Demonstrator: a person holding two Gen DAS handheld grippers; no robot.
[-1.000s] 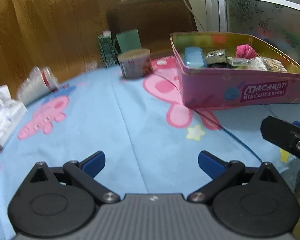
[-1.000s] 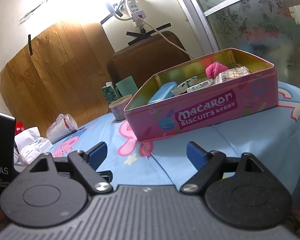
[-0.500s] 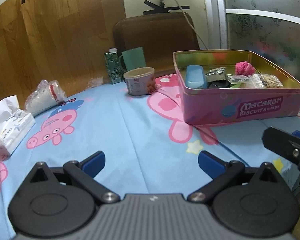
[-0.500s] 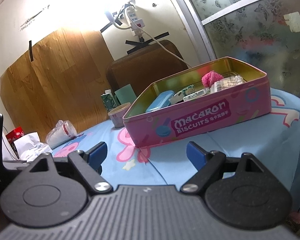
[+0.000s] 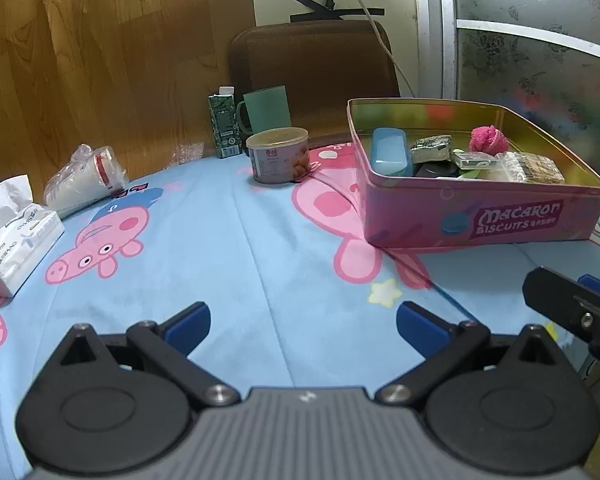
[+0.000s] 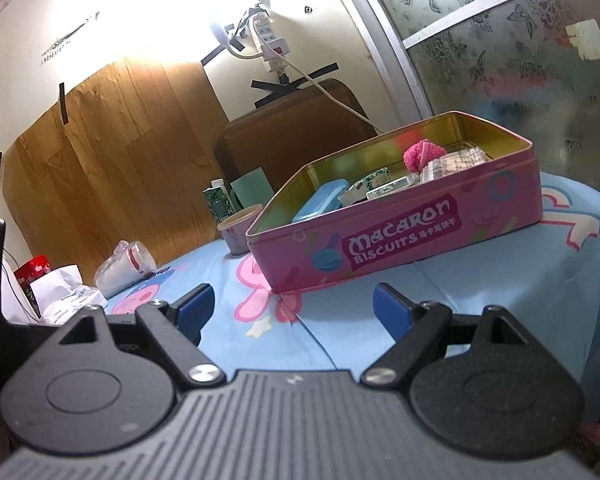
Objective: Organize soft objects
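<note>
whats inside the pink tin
The tin holds a blue case, a pink fuzzy ball, a foil packet and a clear bag. Its front wall hides whatever lies beneath them.

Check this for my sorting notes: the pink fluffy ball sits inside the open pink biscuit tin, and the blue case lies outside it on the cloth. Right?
Not quite. The blue case also lies inside the pink biscuit tin, at its left end, not outside on the cloth. The pink fluffy ball is indeed in the tin. The left wrist view shows both.

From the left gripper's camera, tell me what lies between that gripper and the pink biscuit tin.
Only bare tablecloth with its pig print lies between the open left gripper and the pink tin; the left wrist view shows it.
</note>
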